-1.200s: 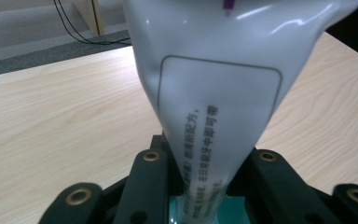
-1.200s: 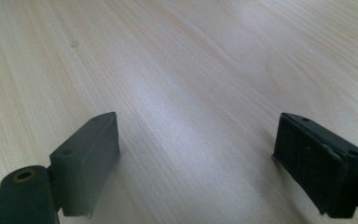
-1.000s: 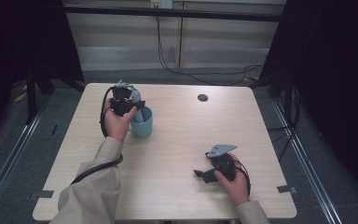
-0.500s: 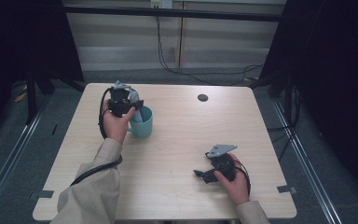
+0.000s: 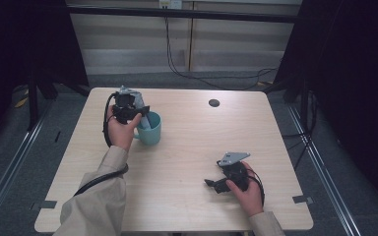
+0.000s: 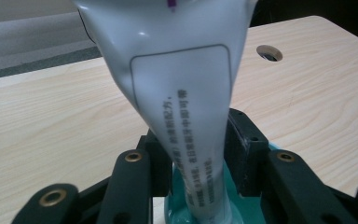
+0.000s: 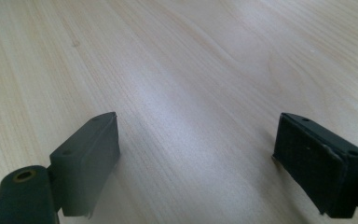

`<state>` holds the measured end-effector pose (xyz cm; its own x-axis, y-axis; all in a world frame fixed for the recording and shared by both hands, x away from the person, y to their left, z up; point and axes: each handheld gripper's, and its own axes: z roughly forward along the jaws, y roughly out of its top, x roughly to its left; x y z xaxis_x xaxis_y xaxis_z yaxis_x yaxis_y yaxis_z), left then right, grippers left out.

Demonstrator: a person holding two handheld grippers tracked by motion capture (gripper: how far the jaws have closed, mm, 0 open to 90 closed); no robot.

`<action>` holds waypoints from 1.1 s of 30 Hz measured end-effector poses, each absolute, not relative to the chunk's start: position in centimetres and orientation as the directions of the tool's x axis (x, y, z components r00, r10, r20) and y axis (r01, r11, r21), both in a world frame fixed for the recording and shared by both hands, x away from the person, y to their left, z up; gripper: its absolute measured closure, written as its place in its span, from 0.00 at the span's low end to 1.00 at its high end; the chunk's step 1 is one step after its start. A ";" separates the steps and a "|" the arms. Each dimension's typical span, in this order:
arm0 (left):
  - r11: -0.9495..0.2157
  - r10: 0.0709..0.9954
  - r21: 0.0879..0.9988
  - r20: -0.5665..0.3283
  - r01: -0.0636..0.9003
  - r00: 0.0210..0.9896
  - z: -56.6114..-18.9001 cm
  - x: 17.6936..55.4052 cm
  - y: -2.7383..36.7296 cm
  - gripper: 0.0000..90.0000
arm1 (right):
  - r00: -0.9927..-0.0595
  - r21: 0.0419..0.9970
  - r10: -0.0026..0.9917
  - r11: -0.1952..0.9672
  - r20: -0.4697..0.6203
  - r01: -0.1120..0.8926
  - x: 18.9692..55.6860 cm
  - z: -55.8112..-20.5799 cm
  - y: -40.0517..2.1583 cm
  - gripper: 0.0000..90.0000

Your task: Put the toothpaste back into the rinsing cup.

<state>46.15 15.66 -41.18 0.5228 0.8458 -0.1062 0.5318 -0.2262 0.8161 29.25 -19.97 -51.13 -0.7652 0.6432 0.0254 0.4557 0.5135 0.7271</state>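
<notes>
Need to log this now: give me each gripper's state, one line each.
Left gripper: jaws just opening around the white tube standing in the teal cup; grip loosening.
Right gripper: open, empty, low over the table.

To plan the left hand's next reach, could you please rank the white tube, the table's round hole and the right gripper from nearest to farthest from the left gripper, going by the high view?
1. white tube, between the left gripper's jaws, standing in the teal cup.
2. round hole, toward the table's far right.
3. right gripper, near right.
</notes>
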 end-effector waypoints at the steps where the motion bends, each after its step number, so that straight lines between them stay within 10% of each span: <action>1: -0.226 0.847 0.816 -0.105 0.532 0.521 -41.2 46.1 15.8 0.72 | -0.765 0.727 0.643 0.513 0.026 0.456 29.2 -51.1 -20.0 0.15; 33: -0.162 0.869 0.810 -0.153 0.564 0.470 -41.7 45.5 17.5 0.45 | -0.768 0.725 0.640 0.516 0.029 0.457 29.0 -51.1 -19.9 0.15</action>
<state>45.49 17.55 -41.67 0.4704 0.8690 -0.1535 0.5642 -0.1624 0.8095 28.96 -19.92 -51.11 -0.7680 0.6398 0.0289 0.4569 0.5156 0.7248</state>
